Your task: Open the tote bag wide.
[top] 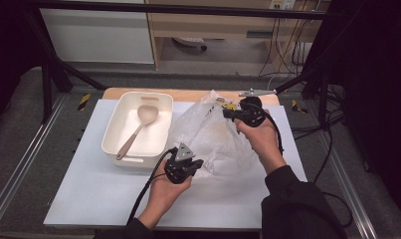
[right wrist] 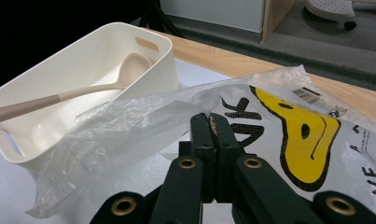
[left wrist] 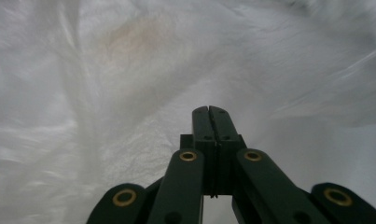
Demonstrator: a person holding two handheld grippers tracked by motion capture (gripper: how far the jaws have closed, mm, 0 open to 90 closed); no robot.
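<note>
Both jaws are closed: the left hand-held gripper (top: 197, 163) and the right hand-held gripper (top: 227, 113) each apparently pinch the clear plastic bag (top: 213, 137) on the counter (top: 88, 184).

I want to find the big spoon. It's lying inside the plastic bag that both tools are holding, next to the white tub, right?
Not quite. The spoon lies inside the white tub, not in the plastic bag. The high view shows it there, bowl end toward the far side. The rest is right: the left tool and the right tool each pinch the bag beside the tub.
</note>
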